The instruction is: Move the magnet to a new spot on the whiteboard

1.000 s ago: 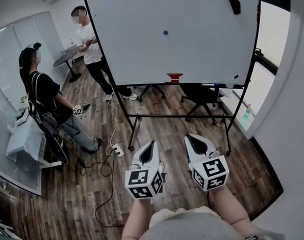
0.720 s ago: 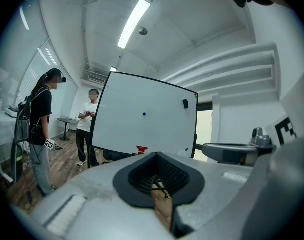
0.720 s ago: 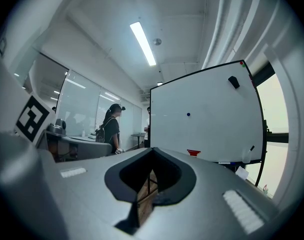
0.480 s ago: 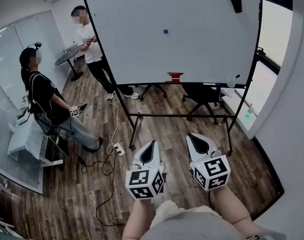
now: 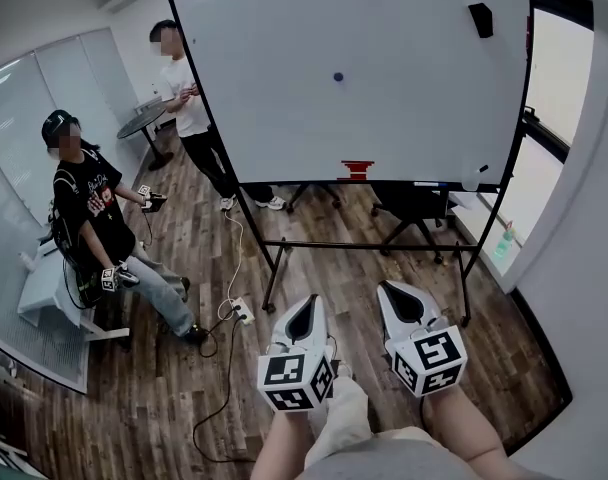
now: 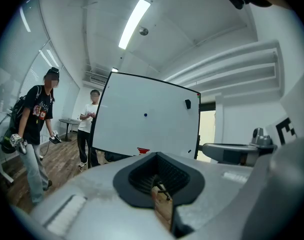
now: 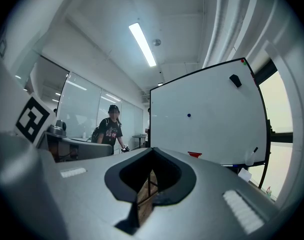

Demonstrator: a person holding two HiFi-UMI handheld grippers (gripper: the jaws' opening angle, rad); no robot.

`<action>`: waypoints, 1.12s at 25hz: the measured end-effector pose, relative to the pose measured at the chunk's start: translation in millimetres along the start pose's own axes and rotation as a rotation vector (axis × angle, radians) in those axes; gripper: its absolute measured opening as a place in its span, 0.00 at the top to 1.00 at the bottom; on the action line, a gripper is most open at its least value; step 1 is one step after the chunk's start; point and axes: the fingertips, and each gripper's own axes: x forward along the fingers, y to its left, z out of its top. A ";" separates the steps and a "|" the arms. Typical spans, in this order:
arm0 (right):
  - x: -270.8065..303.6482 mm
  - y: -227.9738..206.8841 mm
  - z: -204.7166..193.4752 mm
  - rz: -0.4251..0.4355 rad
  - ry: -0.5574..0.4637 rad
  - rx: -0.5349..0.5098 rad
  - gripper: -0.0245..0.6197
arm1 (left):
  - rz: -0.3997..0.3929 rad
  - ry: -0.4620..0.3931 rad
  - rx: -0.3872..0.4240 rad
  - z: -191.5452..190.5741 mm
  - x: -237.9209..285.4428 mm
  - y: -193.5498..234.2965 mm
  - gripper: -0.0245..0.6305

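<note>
A small blue magnet (image 5: 338, 76) sticks near the middle of the big whiteboard (image 5: 404, 118) on its wheeled stand, far ahead of me. My left gripper (image 5: 308, 301) and right gripper (image 5: 395, 290) are side by side low in the head view. Both point level at the board, well short of it, and both are shut with nothing in them. The left gripper view shows the left gripper (image 6: 157, 155) with its jaws together below the magnet (image 6: 145, 115) on the whiteboard (image 6: 127, 129). In the right gripper view the right gripper (image 7: 152, 152) is likewise closed under the magnet (image 7: 189, 115).
A black eraser (image 5: 480, 20) sits at the board's top right and a red object (image 5: 357, 170) on its tray. A person in black (image 5: 89, 218) and a person in a white shirt (image 5: 189, 98) stand at left. A power strip (image 5: 242, 312) with cable lies on the floor, and chairs (image 5: 414, 206) stand behind the board.
The view has shifted a little, with the board and both grippers slightly lower and to the right. The person in black has straightened up and turned this way. Both grippers stay shut.
</note>
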 end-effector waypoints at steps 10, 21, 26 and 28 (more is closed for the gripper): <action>40.5 -32.0 -2.8 -0.026 0.017 -0.012 0.96 | -0.021 0.007 -0.008 4.3 52.8 12.0 0.96; 118.7 -73.7 -1.9 -0.055 0.015 -0.019 0.96 | -0.056 0.017 0.007 15.5 136.1 44.6 0.96; 163.8 -89.7 5.3 -0.052 0.015 -0.034 0.96 | -0.065 0.018 0.007 27.3 178.5 65.9 0.96; 182.5 -95.5 9.5 -0.051 0.011 -0.039 0.96 | -0.068 0.016 0.007 33.4 195.2 75.6 0.96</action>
